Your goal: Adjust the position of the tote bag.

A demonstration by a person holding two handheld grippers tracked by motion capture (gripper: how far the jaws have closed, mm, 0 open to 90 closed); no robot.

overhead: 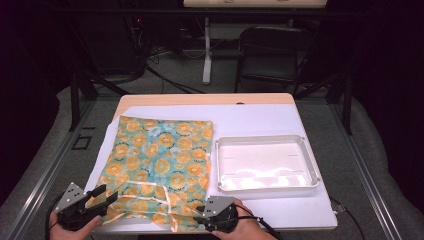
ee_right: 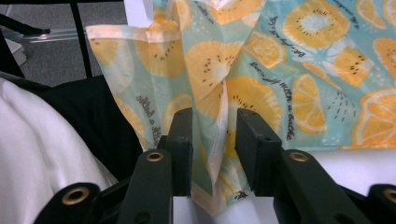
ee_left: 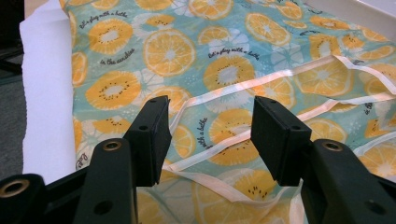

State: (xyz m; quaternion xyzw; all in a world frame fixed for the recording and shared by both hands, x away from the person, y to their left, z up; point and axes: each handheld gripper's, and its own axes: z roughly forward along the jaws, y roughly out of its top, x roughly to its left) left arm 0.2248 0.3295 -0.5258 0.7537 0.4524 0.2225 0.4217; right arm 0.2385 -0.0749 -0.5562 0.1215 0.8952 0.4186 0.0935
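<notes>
Teal cloth printed with orange slices lies flat on white table cover, left of shallow metal tray; near edge rumpled. Script on print partly reads "with a bottle". Left gripper spread above cloth, empty. Right gripper straddles raised fold at near corner, jaws not pressing.
</notes>
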